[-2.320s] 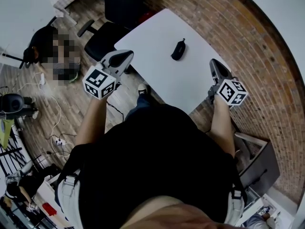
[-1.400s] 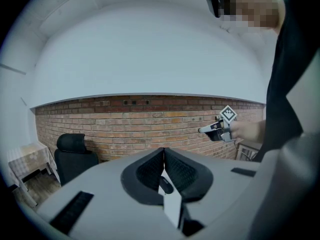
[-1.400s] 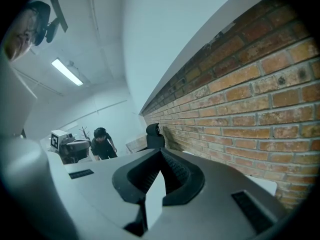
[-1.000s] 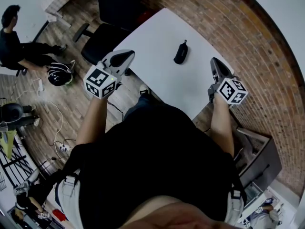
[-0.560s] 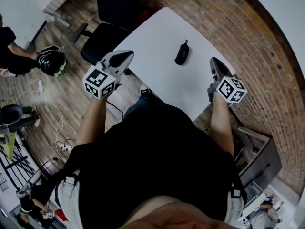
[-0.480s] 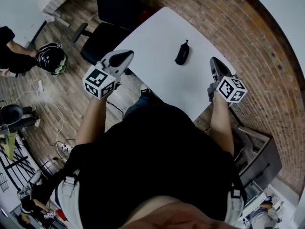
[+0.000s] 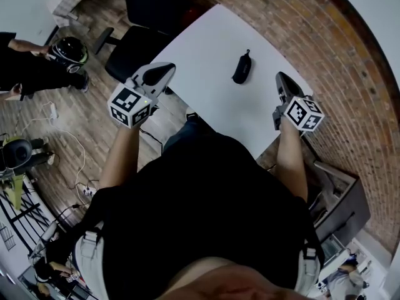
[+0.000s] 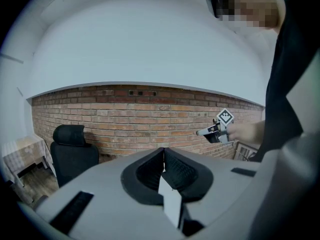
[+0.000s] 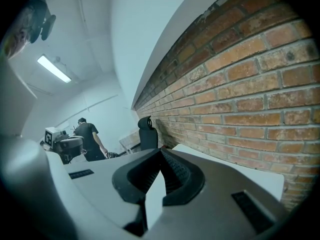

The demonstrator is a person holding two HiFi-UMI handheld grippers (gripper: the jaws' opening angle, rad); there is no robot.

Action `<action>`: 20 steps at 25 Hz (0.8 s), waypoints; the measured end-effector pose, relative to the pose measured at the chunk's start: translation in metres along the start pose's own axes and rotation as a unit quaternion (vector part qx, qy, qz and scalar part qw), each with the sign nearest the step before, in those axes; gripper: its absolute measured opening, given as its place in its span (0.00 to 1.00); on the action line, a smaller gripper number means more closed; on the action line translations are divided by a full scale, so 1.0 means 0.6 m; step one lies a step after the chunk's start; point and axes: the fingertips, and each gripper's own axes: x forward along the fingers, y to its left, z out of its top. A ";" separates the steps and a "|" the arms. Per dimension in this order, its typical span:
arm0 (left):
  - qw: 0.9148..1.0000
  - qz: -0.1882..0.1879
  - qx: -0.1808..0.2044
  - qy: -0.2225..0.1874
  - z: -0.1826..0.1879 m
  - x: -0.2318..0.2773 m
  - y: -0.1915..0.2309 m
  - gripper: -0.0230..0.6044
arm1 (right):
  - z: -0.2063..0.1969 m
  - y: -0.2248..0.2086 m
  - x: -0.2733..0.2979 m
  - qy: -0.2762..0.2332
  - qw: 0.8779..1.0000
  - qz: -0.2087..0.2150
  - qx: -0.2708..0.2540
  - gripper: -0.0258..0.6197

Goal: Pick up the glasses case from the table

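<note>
The black glasses case (image 7: 242, 67) lies on the white table (image 7: 200, 42), towards its far side near the brick wall. My left gripper (image 7: 165, 71) hangs over the table's near left corner, jaws shut with nothing between them (image 8: 163, 153). My right gripper (image 7: 280, 80) is at the table's right corner, to the right of the case and apart from it, also shut and empty (image 9: 161, 153). Neither gripper view shows the case. The left gripper view catches the right gripper (image 8: 216, 130) in front of the bricks.
A black office chair (image 7: 140, 45) stands at the table's far left. The brick wall (image 7: 325, 49) runs along the table's right side. A person (image 7: 25, 67) with a helmet (image 7: 69, 50) is on the wooden floor at left, among cables. A dark box (image 7: 340, 199) sits at right.
Both grippers have edged a little forward towards the table, still shut. The case has not moved on the table. The person at the left has shifted about with the helmet.
</note>
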 end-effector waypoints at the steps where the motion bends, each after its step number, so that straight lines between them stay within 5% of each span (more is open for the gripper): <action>1: 1.000 0.000 -0.001 0.001 -0.002 0.003 0.003 0.05 | -0.003 -0.002 0.004 0.002 1.000 0.000 0.001 0.06; 20: 1.000 -0.019 -0.012 0.016 -0.020 0.068 0.049 0.06 | -0.033 -0.059 0.064 0.008 1.000 -0.018 0.022 0.06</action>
